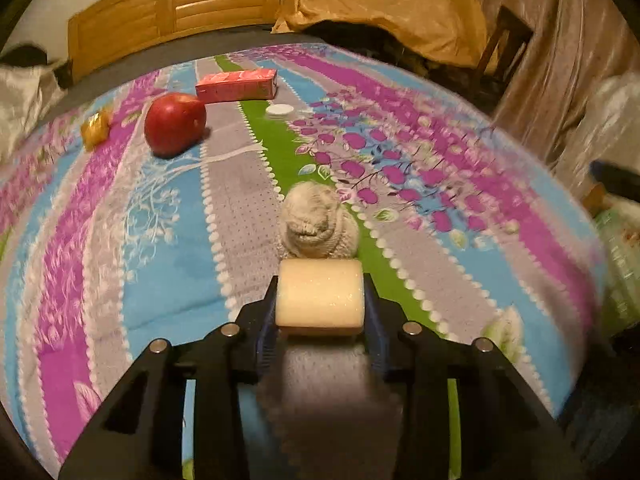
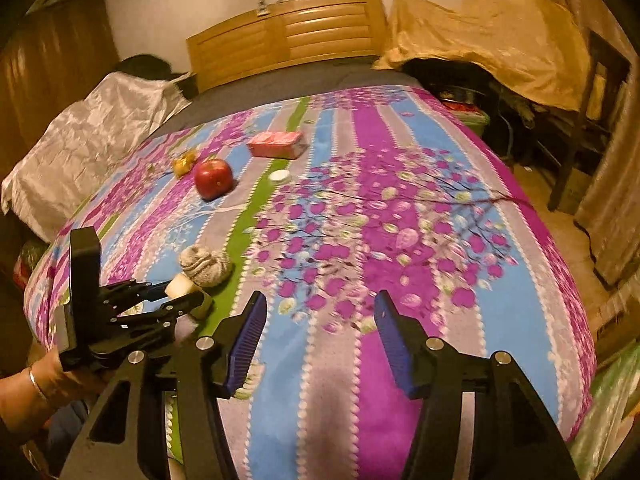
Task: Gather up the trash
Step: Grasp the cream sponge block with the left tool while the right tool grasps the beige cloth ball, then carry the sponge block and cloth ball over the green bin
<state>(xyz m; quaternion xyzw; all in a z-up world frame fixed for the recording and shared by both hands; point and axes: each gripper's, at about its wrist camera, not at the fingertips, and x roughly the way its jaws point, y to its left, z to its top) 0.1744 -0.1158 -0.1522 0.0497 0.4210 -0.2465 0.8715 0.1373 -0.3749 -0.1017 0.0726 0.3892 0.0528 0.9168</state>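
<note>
While my left gripper (image 1: 320, 300) looks down along its fingers, I see it pinched on a cream block (image 1: 320, 295), a pale sponge-like piece squeezed between the blue pads, held just above the striped bedspread (image 1: 168, 264). Right ahead of the block, almost touching it, sits a grey balled-up sock (image 1: 318, 222) on the green stripe. Farther up the bed lie a red apple (image 1: 175, 124), a pink carton (image 1: 237, 86), a white cap (image 1: 280, 110) and a gold wrapper (image 1: 95, 130), all well apart from my fingers.

From the right wrist view, my right gripper (image 2: 320, 336) stands wide with nothing between its pads, hovering over the purple flowers. To its left I see the left gripper (image 2: 180, 300) with the block (image 2: 180, 283) at its tip, just beside the sock (image 2: 205, 266), and a hand (image 2: 36, 392) with a bracelet behind it. The apple (image 2: 213, 179), carton (image 2: 276, 144), cap (image 2: 279, 176) and wrapper (image 2: 184, 163) lie farther up the bed.

I judge the grip shallow: the block sits out at the fingertips and bulges, so a quick swing could squirt it loose. Nudging forward would roll the sock. I see no bin in either view, so I may carry the block a long way. My empty claw could also mistake the apple for trash.
</note>
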